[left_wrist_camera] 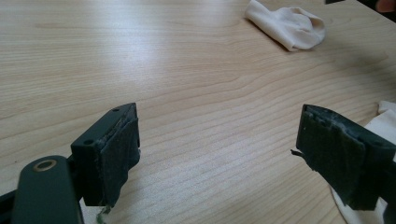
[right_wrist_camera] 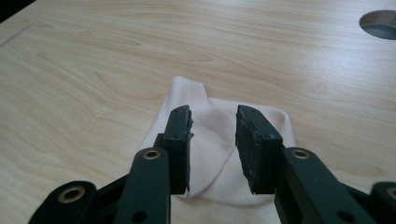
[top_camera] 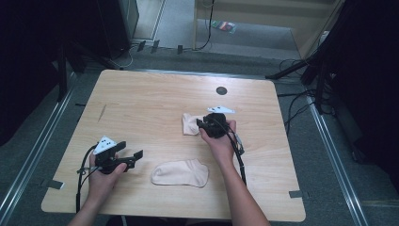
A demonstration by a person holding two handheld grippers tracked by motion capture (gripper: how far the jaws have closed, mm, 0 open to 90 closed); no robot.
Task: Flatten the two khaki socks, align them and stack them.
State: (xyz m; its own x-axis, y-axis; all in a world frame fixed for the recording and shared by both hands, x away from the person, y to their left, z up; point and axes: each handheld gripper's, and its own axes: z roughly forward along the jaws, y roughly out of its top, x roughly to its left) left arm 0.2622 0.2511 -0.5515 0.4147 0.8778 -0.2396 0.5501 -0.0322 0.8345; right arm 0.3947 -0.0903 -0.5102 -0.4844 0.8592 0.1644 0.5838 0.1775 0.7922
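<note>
Two cream socks lie on the wooden table (top_camera: 141, 103). The crumpled sock (top_camera: 189, 124) lies near the middle, also seen far off in the left gripper view (left_wrist_camera: 289, 25). My right gripper (top_camera: 201, 124) is at its right edge, pointing left. In the right gripper view the jaws (right_wrist_camera: 214, 123) stand a narrow gap apart just over this sock (right_wrist_camera: 212, 149), and the pads are not pressing on the cloth. The flat sock (top_camera: 181, 173) lies near the front edge, with its corner beside my left gripper's jaw (left_wrist_camera: 383, 126). My left gripper (top_camera: 132, 149) is open wide over bare wood (left_wrist_camera: 217, 140).
A round cable hole (top_camera: 221, 90) sits in the tabletop behind the right gripper, also at the upper right of the right gripper view (right_wrist_camera: 380, 23). Cables trail from both grippers toward the front edge. Dark stands and cables line the floor around the table.
</note>
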